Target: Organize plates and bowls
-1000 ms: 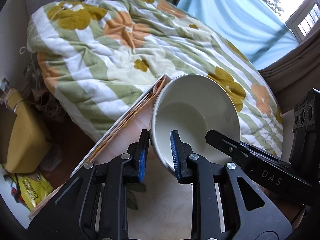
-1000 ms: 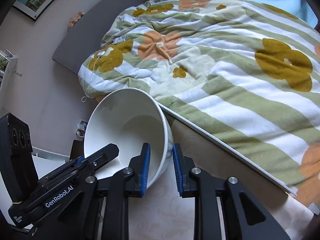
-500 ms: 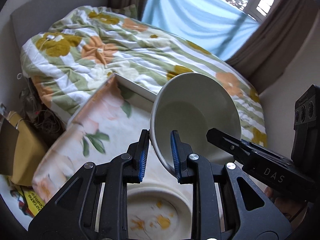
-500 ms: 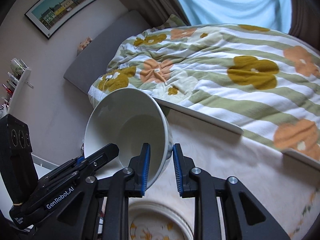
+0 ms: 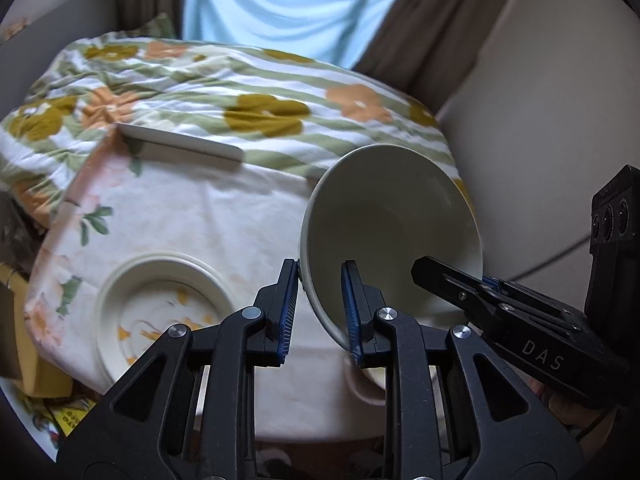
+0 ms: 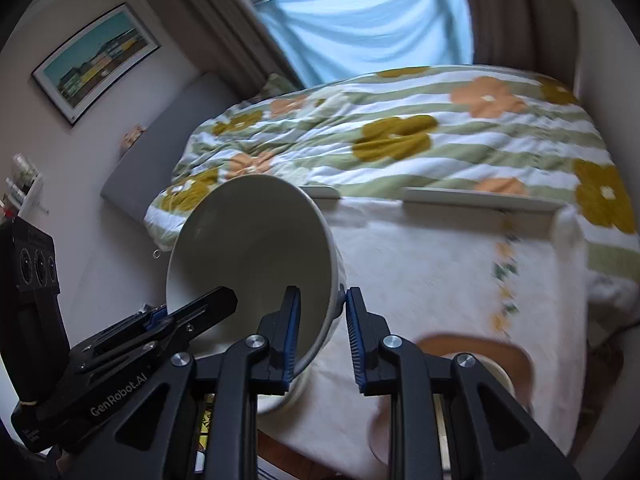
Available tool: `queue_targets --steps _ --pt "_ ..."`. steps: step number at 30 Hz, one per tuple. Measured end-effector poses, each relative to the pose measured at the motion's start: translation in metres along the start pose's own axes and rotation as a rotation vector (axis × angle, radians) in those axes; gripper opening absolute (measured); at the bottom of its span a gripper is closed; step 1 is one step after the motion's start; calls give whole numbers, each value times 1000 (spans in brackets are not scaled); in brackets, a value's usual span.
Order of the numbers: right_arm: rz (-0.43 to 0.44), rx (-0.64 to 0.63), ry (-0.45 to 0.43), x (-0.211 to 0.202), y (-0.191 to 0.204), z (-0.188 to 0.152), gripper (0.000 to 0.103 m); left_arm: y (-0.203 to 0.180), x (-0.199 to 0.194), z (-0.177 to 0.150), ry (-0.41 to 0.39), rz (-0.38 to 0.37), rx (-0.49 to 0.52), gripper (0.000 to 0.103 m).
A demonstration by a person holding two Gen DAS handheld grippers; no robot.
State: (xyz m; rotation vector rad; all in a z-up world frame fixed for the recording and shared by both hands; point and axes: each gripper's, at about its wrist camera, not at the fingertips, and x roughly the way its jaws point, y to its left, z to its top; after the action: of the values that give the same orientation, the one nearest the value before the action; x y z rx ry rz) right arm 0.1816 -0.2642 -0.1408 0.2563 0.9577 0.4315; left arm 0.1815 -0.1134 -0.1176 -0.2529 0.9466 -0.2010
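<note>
Both grippers' fingers [image 5: 352, 320] pinch opposite rim edges of one tilted white bowl [image 5: 392, 232] above the table [image 5: 224, 220].

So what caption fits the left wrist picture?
Two grippers hold one white bowl by its rim above a flowered tablecloth.

Brown-rimmed dish [image 6: 516, 356] blurred, partly behind hand-held gripper [image 6: 320, 336].

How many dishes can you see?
3. One white bowl is held up, tilted, in the jaws of the left gripper and right gripper. One flowery plate sits on the table. One blurry brown-rimmed dish sits near its edge. More may be hidden.
</note>
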Motion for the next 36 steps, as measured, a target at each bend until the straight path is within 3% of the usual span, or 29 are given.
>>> queue_targets --steps 6,11,16,36 --pt "-90 113 46 -12 -44 -37 21 -38 35 -28 161 -76 52 19" --pt "-134 196 100 -1 -74 -62 21 -52 71 -50 273 -75 93 19" --pt "-148 245 117 3 -95 -79 21 -60 93 -63 331 -61 126 19" --pt "-228 184 143 9 -106 -98 21 -89 118 -83 330 80 335 19"
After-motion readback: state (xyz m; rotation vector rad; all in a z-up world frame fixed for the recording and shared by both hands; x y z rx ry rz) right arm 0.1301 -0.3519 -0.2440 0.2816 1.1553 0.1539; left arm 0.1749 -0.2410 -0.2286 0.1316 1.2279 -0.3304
